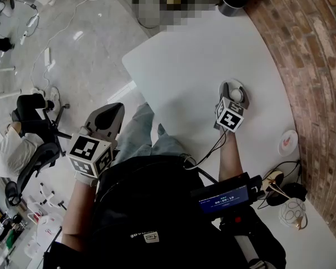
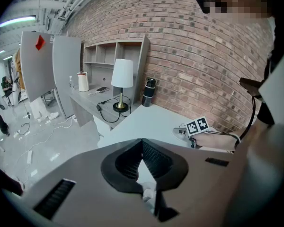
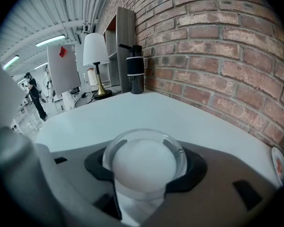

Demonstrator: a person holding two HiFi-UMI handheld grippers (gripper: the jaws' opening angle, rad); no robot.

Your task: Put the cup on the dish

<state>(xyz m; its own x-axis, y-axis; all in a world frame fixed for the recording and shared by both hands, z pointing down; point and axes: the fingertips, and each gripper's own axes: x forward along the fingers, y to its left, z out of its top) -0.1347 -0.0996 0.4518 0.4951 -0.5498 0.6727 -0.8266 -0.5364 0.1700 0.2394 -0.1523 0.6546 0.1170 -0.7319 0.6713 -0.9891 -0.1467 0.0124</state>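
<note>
Jaws of the left claw (image 1: 109,115) met at the tips with nothing between them, off the desk (image 1: 196,60) edge. Right claw (image 1: 234,94) was clamped on the clear cup (image 3: 144,161), just over the desk. Dish (image 1: 288,142) lay on the desk to that claw's right, well apart from the cup.

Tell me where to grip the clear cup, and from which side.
Grip the clear cup across its round side wall, coming in level from the person's side, as the right gripper does. It stands upright and no handle shows.
</note>
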